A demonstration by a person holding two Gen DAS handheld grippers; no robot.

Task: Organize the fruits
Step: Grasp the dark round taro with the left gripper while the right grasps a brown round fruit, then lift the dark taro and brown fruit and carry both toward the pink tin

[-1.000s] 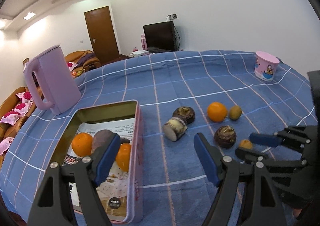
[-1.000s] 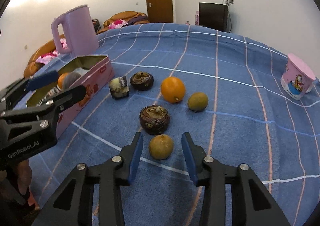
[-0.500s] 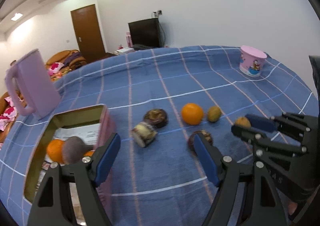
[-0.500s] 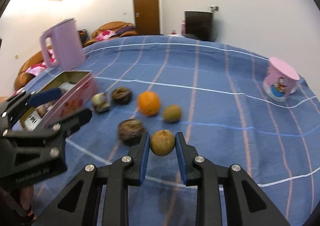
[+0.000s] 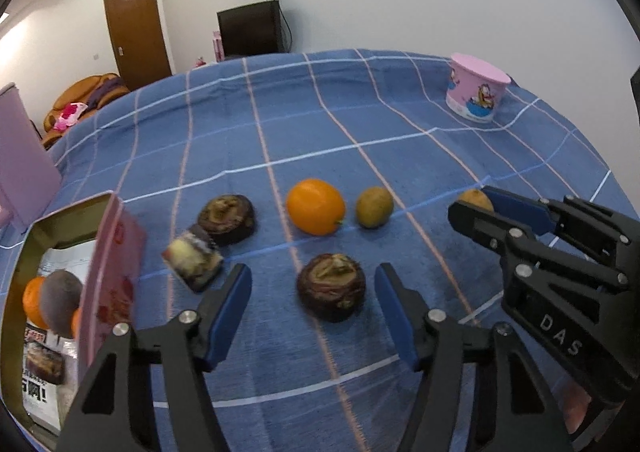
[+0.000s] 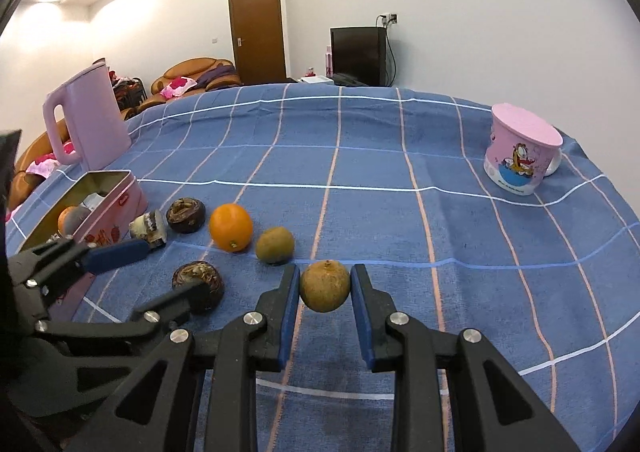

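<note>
1. The right gripper has its jaws shut tight on a small brown fruit, lifted off the blue table.
2. The left gripper has just been closing its jaws, but they are not yet touching the dark round fruit between them.
3. The round fruit could slip out and roll (it is smooth).
4. The pink tin waits at the left, with an orange, a greenish fruit and the left gripper in the way.

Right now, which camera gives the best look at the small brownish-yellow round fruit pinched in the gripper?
The right wrist view: the small brownish-yellow round fruit sits dead centre, whole, clamped by the right gripper. In the left wrist view only its top peeks out behind that gripper's fingers.
</note>
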